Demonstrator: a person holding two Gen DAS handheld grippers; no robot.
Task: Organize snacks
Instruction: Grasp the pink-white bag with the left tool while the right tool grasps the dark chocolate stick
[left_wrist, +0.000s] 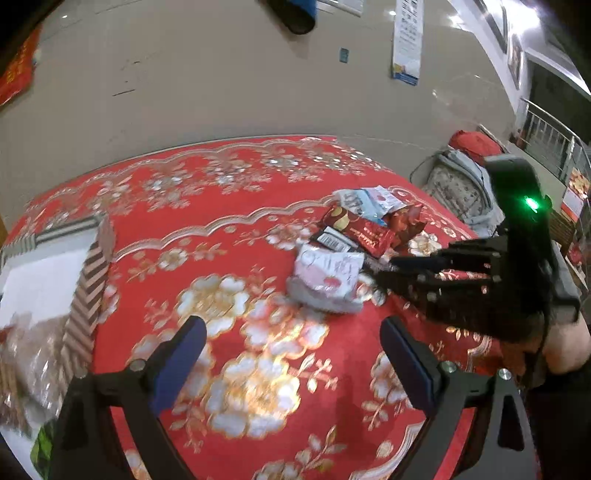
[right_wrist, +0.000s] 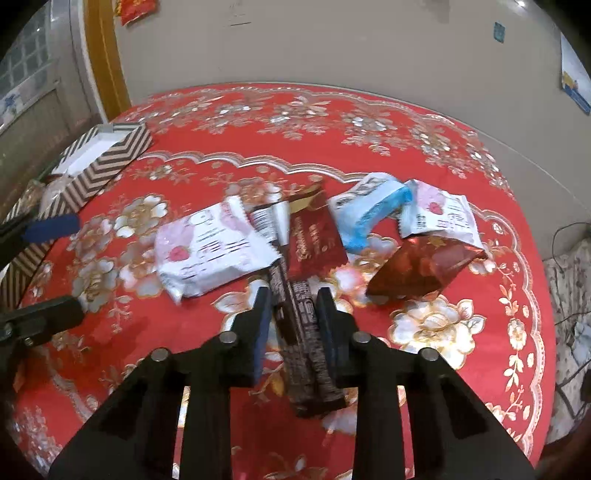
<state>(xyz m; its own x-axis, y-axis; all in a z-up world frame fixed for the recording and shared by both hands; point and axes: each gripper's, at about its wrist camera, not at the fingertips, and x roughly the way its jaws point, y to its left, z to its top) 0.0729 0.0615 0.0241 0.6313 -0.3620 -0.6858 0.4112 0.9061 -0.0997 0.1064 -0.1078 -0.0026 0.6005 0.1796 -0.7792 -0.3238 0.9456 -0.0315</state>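
Lying lengthwise between the pads of the right gripper (right_wrist: 291, 314), a dark brown snack bar (right_wrist: 303, 343) is being clamped, its long axis running away from the camera toward the snack pile (right_wrist: 314, 229) on the red floral tablecloth (right_wrist: 461, 288). Tilted downward, the left gripper (left_wrist: 291, 354) is being held with its jaws spread and nothing between them, beside the zigzag-patterned box (left_wrist: 88, 280).

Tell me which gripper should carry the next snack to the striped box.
Right. The right gripper is already shut on the dark brown packet, at the snack pile. The left gripper hangs open and empty, though nearer the striped box.
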